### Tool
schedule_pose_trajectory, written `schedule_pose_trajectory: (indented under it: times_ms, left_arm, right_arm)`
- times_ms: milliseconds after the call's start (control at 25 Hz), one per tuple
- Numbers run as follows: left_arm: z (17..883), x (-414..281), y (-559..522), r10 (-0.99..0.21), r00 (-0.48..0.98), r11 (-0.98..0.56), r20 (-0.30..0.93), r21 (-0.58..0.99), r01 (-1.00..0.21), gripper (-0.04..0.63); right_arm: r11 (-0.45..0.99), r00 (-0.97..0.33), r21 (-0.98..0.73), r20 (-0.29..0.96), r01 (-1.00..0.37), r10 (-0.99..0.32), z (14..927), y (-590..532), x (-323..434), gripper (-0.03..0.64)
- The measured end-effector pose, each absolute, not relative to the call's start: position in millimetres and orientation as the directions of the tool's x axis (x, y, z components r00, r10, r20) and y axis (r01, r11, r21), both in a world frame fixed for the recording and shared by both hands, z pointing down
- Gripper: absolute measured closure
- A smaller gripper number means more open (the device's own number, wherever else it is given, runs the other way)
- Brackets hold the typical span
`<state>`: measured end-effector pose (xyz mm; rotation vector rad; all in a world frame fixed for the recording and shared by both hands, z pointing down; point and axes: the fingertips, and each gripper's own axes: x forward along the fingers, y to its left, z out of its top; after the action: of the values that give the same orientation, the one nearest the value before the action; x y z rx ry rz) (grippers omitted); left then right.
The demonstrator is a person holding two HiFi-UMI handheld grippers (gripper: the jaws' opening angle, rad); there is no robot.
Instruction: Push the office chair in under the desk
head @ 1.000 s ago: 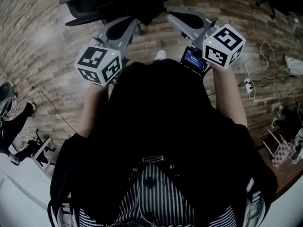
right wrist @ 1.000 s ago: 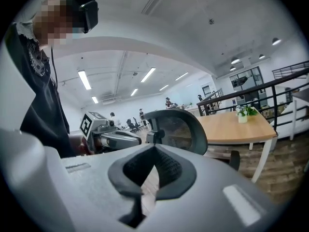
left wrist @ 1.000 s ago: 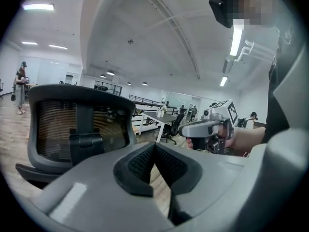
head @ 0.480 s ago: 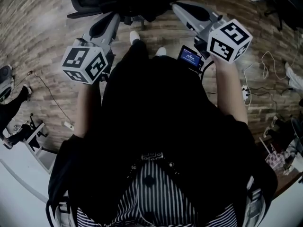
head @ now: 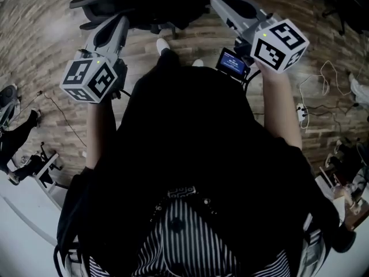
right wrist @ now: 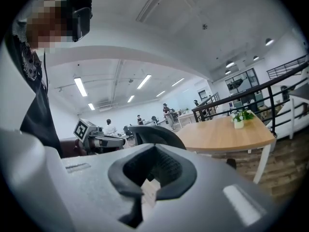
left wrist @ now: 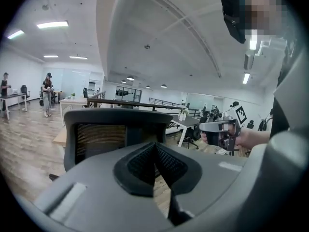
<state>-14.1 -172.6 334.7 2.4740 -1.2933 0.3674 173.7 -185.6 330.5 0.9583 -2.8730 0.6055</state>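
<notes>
2 clenched, empty grippers, the left gripper (head: 120, 22) and the right gripper (head: 218, 2), point at the office chair (head: 144, 2).

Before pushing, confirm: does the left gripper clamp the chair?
No: the left gripper is shut on nothing, the office chair standing beyond it.

Shut and empty: left tongs (head: 120, 22) held out ahead, tilted slightly down; right tongs (head: 221, 3) alongside, nearly level.

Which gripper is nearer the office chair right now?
Left, it seems. The left gripper points straight at the office chair, whose backrest looms large beyond its shut jaws. The right gripper is off to the chair's right side, where it looks smaller.
</notes>
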Motion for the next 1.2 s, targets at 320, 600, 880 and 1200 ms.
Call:
schedule_pose_trajectory:
  times_ms: [320, 600, 880, 1200]
  left_arm:
    - [347.1, -35.4, -197.9, -0.786, 0.453, -0.457, 0.421, 0.098, -0.884, 0.594]
    - [358.9, -53.4, -209.7, -0.799, 0.402, -0.411, 0.446, 0.082, -0.908, 0.435]
    - [364.5, -92.9, -234.8, -0.849, 0.298, -0.298, 0.437, 0.069, -0.952, 0.229]
    - [371.4, -141.3, -264.8, -0.865, 0.226, -0.222, 0.449, 0.062, -0.973, 0.227]
  right_arm:
    - [0.699, -0.769, -0.325, 0.210, -0.637, -0.603, 342.1, -212.2, 189.5, 0.617]
    - [0.683, -0.753, -0.318, 0.244, -0.658, -0.612, 354.5, -232.1, 194.4, 0.458]
    - [0.689, -0.742, -0.277, 0.288, -0.669, -0.605, 368.9, -261.1, 187.1, 0.352]
    - [0.737, -0.763, -0.227, 0.319, -0.637, -0.562, 374.4, -288.9, 142.0, 0.317]
